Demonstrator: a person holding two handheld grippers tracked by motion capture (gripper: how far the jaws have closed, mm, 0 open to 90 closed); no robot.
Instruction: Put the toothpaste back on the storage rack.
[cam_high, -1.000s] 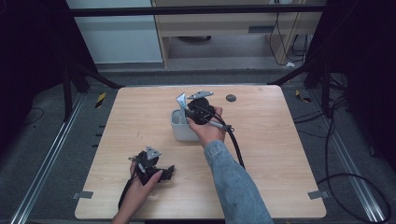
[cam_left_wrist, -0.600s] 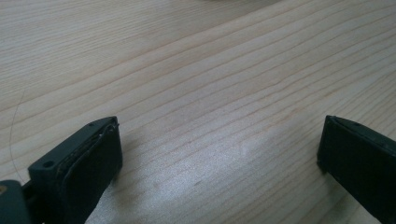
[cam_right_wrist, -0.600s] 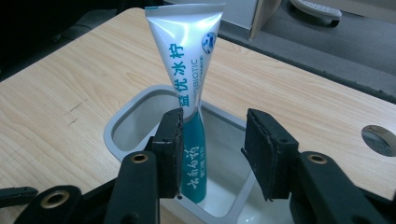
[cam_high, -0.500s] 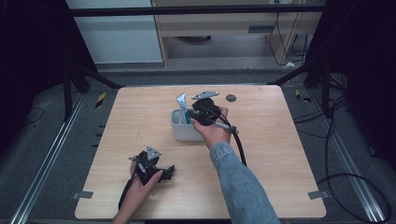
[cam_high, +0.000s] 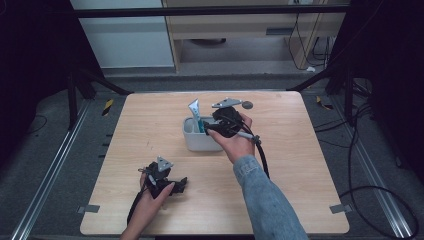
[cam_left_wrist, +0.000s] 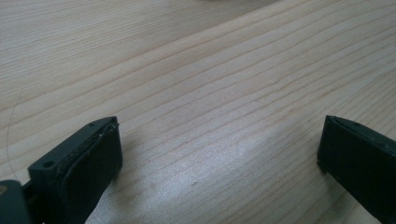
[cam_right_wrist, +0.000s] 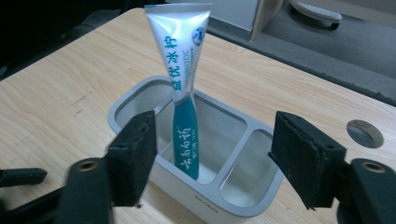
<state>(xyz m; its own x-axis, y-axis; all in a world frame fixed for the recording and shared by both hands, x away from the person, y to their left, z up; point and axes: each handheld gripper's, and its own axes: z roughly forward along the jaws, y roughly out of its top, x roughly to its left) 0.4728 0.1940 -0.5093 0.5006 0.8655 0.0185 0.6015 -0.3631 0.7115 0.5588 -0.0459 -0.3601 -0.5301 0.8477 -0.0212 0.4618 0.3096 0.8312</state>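
Note:
A white and teal toothpaste tube (cam_high: 195, 114) (cam_right_wrist: 181, 79) stands upright in a pale grey compartmented holder (cam_high: 200, 144) (cam_right_wrist: 243, 205) at the table's middle, cap end down in the larger compartment. My right gripper (cam_high: 211, 128) (cam_right_wrist: 217, 133) hovers just right of the holder. Its jaws have just been opening and stand wide apart; the tube is seen between them, farther off, untouched by the pads. My left gripper (cam_high: 175, 185) (cam_left_wrist: 219, 154) rests low over bare wood near the front left, open with nothing between its jaws.
A small dark round disc (cam_high: 247, 105) (cam_right_wrist: 365, 133) lies on the table behind the right hand. The wooden tabletop (cam_high: 310, 165) has free room on both sides. Cables trail from both grippers toward the front edge.
The right gripper's jaws have spread apart and let go of the tube, and the hand has drawn back a little to the right. The tube stays in the holder. The left hand has not moved.

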